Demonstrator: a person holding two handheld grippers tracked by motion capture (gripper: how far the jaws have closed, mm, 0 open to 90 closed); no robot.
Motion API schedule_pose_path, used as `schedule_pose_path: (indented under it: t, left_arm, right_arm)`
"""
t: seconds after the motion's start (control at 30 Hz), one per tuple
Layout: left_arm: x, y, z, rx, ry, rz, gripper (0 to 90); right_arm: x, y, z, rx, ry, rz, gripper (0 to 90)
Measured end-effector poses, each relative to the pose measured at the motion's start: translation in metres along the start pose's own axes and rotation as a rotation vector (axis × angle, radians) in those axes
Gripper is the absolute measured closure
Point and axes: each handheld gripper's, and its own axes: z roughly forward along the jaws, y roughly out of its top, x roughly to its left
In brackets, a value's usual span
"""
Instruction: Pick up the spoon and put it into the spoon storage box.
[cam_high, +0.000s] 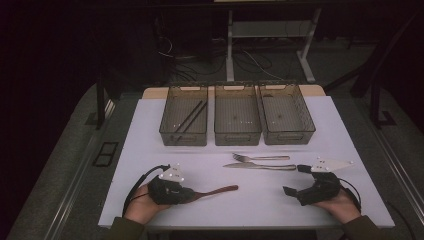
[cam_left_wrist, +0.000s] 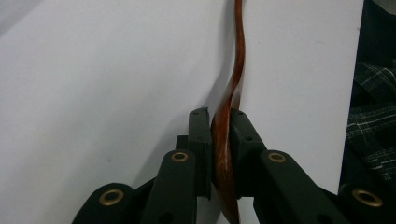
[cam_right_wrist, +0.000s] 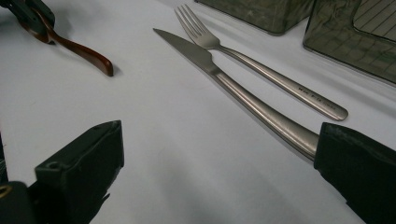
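I see a glossy reddish-brown wooden spoon (cam_left_wrist: 227, 154) pinched between the black jaws of my left gripper (cam_left_wrist: 218, 140), and my right gripper (cam_right_wrist: 219, 172) is black too. The table (cam_high: 150, 150) is plain white. A fork (cam_right_wrist: 261, 67) and a knife (cam_right_wrist: 233, 88) are dull silver steel. Three bins (cam_high: 237, 135) are smoky translucent grey-brown with a fine grid pattern; one holds black chopsticks (cam_high: 190, 119). My sleeve (cam_left_wrist: 373, 121) is dark plaid.
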Motion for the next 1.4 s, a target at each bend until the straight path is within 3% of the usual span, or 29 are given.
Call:
schedule_pose_path:
  t: [0.27, 0.67, 1.07, 1.4]
  left_arm:
    - [-0.001, 0.005, -0.006, -0.061, 0.02, -0.01, 80.2]
    - [0.0, 0.016, -0.01, -0.104, 0.055, -0.032, 80.2]
    - [0.005, 0.037, -0.01, -0.127, 0.095, -0.031, 80.2]
    - [0.013, 0.055, -0.008, -0.166, 0.117, -0.059, 80.1]
  right_arm:
    - [0.0, 0.0, 0.0, 0.001, 0.001, 0.0, 0.9]
    - [-0.001, 0.0, 0.001, -0.001, 0.012, 0.007, 0.9]
    - [0.001, 0.0, 0.001, -0.006, 0.01, 0.014, 0.9]
    - [0.0, 0.0, 0.003, -0.001, 0.008, 0.019, 0.9]
